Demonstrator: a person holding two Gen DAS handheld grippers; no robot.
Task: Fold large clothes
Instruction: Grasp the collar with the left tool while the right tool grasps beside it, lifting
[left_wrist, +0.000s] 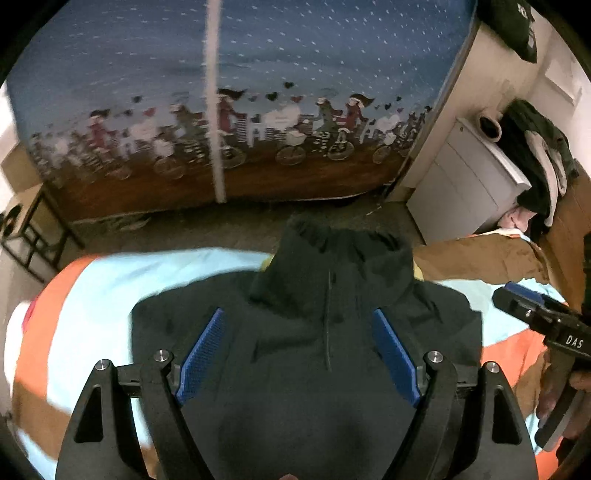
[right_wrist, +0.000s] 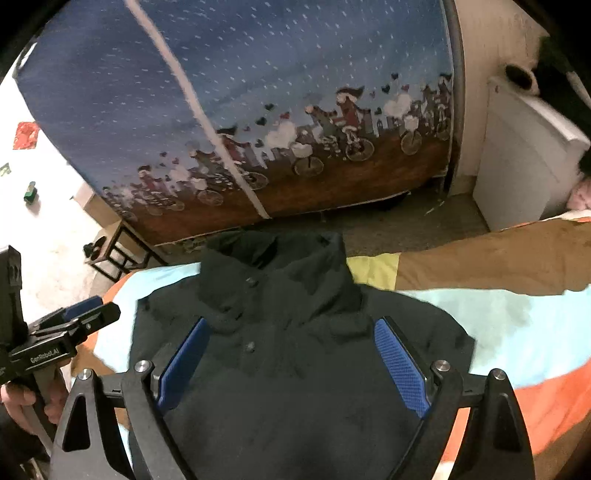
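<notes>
A dark hooded jacket (left_wrist: 317, 332) lies spread on a bed, hood toward the far edge, a zip line running down its middle. In the right wrist view the same jacket (right_wrist: 288, 354) shows snap buttons down its front. My left gripper (left_wrist: 301, 325) hovers above the jacket's chest, its blue pads wide apart with nothing between them. My right gripper (right_wrist: 291, 332) is likewise open over the chest below the hood, holding nothing. Each gripper shows at the edge of the other's view: the right gripper (left_wrist: 517, 299), the left gripper (right_wrist: 99, 310), each held by a hand.
The bedcover (left_wrist: 122, 273) has light blue, orange and brown blocks. Beyond the bed a fabric wardrobe (left_wrist: 229, 110) printed with cyclists stands across a strip of floor. A white cabinet (left_wrist: 469, 177) with piled clothes is at the right, a dark metal frame (left_wrist: 29, 236) at the left.
</notes>
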